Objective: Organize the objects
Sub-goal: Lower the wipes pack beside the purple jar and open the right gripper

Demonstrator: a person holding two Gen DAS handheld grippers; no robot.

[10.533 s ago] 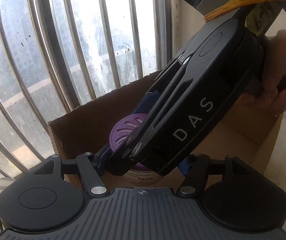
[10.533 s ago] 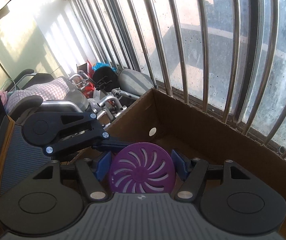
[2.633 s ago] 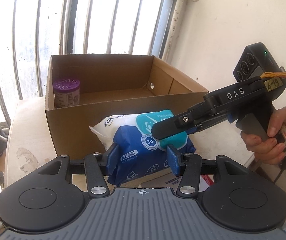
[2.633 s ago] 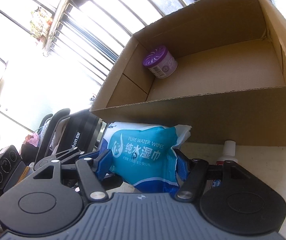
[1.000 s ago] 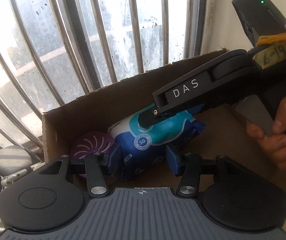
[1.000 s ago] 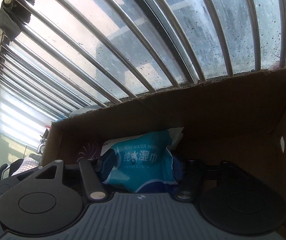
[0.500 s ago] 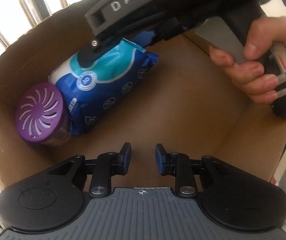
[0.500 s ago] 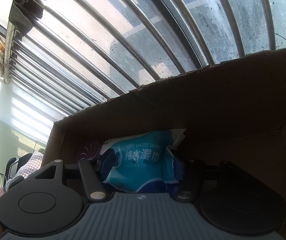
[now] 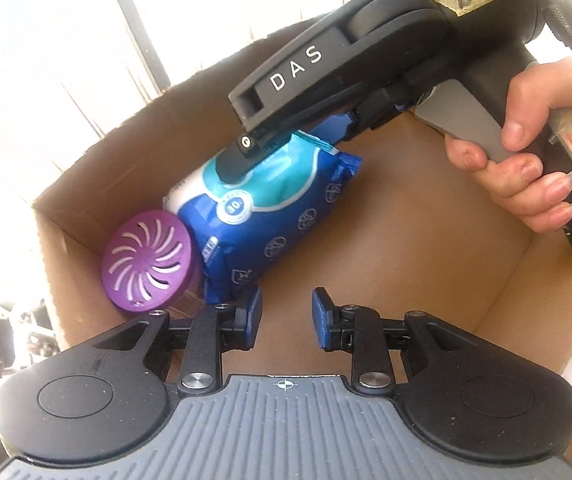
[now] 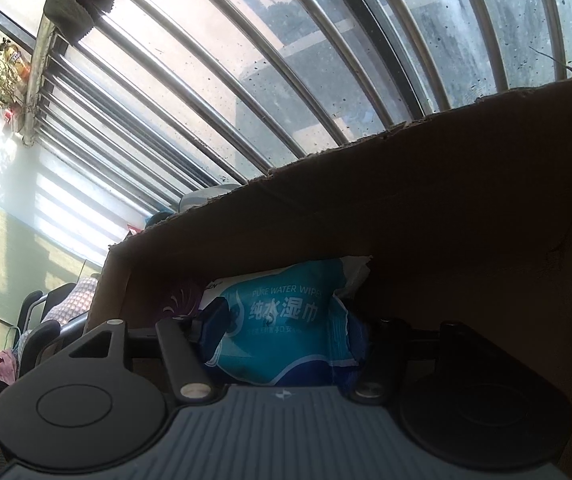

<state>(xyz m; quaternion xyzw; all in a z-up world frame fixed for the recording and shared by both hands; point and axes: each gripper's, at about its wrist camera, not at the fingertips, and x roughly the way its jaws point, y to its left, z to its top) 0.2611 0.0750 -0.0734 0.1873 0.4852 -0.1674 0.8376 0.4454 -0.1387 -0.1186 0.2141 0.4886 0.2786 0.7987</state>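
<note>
The cardboard box (image 9: 385, 248) stands open-topped in front of a barred window (image 10: 325, 60), and both grippers reach into it. On the box floor, against the left wall in the left wrist view, the blue wet-wipe pack (image 9: 270, 216) lies on its side with one end touching the purple air freshener (image 9: 150, 266), which stands in the corner. The right gripper (image 10: 282, 332), held by a hand (image 9: 525, 168), is clamped on the upper end of the wet-wipe pack, its jaws partly apart with the pack filling the gap. The left gripper (image 9: 287, 316) hovers above bare cardboard just beside the lower end of the pack; its jaws have just been closing, stand narrowly apart and hold nothing.
</note>
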